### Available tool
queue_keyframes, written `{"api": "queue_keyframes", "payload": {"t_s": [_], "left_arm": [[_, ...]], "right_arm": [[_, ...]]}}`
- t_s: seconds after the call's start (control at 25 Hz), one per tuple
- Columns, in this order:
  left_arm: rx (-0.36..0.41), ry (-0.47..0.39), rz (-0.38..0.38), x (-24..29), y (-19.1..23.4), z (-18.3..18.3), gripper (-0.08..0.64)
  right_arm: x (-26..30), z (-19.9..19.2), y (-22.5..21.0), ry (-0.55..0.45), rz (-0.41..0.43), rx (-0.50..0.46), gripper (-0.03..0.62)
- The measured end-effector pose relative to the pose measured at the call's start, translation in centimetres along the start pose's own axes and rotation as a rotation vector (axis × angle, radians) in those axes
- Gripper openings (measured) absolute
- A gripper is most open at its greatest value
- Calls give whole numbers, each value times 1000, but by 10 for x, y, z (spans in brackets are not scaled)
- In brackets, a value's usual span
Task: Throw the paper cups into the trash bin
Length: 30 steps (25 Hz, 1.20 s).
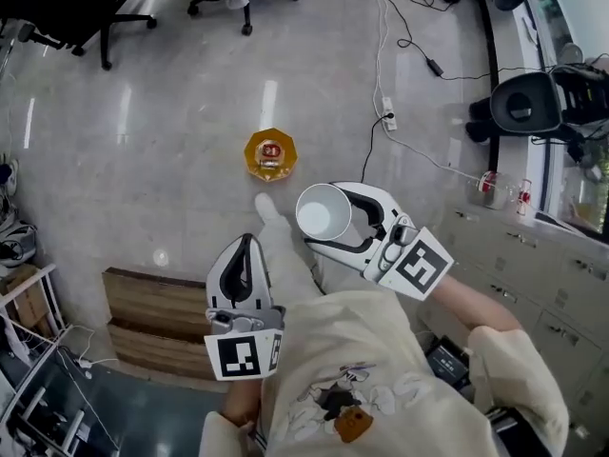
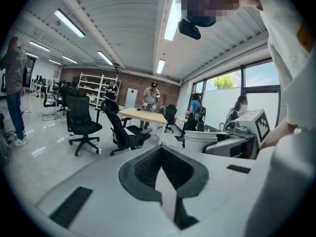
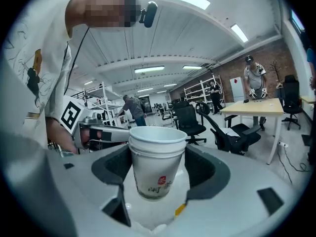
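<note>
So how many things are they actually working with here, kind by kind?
Grippers: 2 (left gripper, right gripper)
Paper cups, nested in the right gripper: 2
Yellow bin on the floor: 1
Total: 5

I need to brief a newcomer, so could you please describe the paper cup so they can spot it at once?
Over the pale polished floor, find the right gripper at the middle of the head view. The white paper cup is clamped between its fingers, open mouth up. Unlike the amber container on the floor beyond, it is white, with a red mark on its side.
</note>
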<state>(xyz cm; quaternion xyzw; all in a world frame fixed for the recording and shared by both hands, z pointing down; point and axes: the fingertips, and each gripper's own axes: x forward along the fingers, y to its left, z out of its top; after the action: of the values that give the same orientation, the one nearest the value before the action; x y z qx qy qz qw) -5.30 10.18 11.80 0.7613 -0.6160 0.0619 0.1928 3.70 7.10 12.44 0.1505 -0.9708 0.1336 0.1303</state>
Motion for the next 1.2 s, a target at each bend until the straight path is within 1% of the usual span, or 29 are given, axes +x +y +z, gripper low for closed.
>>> {"api": "queue_keyframes", "payload": {"t_s": [0.08,0.16,0.24,0.32,0.44,0.52,0.6,0.8,0.92,1.0,1.12,1.2], "left_arm": [[-13,31,3,16,10,-14,6],[-24,42,5,38,18,-27,6],[-30,56,24,61,25,-44,6],[-35,83,59,80,34,-67,6],[-37,136,105,100,47,-105,5],[-40,164,122,114,57,-130,5],[-63,186,151,125,70,-156,6],[-73,184,219,155,108,-221,6],[-102,207,228,177,127,-266,6],[-104,218,240,190,140,-293,5],[-118,195,303,212,163,-331,6],[-131,200,327,225,172,-359,6]], "right_arm": [[11,-13,-12,32,9,-19,342],[25,-32,-30,73,19,-47,342],[45,-54,-49,82,23,-64,341],[65,-77,-63,81,29,-54,341],[87,-114,-72,99,48,-11,341],[100,-139,-78,120,55,-8,339],[113,-165,-88,139,52,-8,341],[146,-244,-118,205,28,18,339],[170,-291,-140,238,-4,17,339],[184,-321,-154,266,-35,27,339],[207,-359,-174,294,-71,39,340],[219,-384,-183,308,-82,45,339]]}}
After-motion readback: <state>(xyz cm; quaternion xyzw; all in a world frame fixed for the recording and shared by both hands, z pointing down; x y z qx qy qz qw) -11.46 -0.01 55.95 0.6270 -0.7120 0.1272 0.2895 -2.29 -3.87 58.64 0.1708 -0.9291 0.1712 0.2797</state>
